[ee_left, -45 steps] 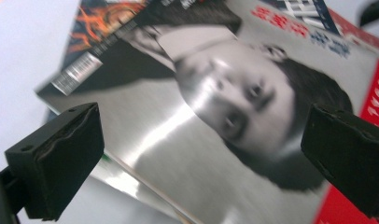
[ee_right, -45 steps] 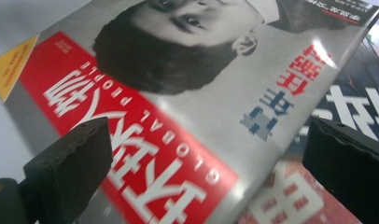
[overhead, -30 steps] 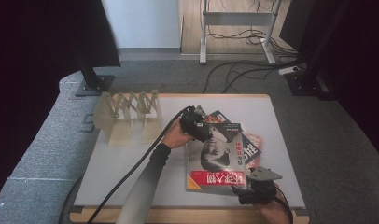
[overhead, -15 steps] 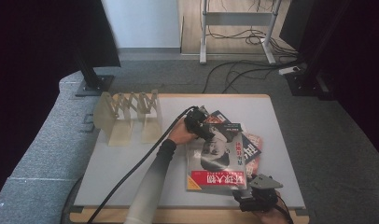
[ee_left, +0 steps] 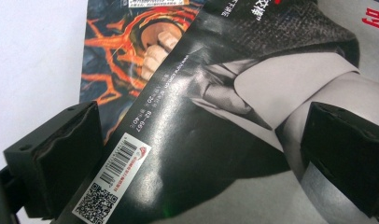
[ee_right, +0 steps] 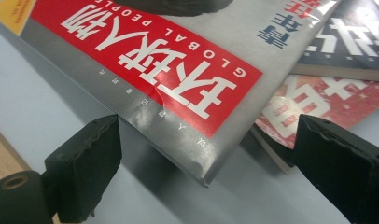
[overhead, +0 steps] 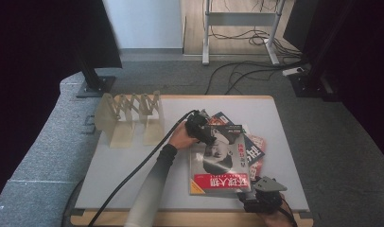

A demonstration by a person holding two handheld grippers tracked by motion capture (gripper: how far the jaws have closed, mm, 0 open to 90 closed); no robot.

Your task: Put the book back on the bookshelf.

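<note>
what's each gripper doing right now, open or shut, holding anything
Left gripper: open, jaws astride the top magazine, nothing held.
Right gripper: open, facing that magazine's near corner, nothing held.

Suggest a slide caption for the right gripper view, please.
Open right gripper facing the corner of the top magazine.

A grey table [overhead: 133, 165] carries a folding wooden rack [overhead: 128, 116] near its far left corner and overlapping magazines [overhead: 218, 161] toward its right edge.

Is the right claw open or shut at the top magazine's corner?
Open: the right claw has its jaws spread wide apart, the top magazine corner between them, untouched.
</note>
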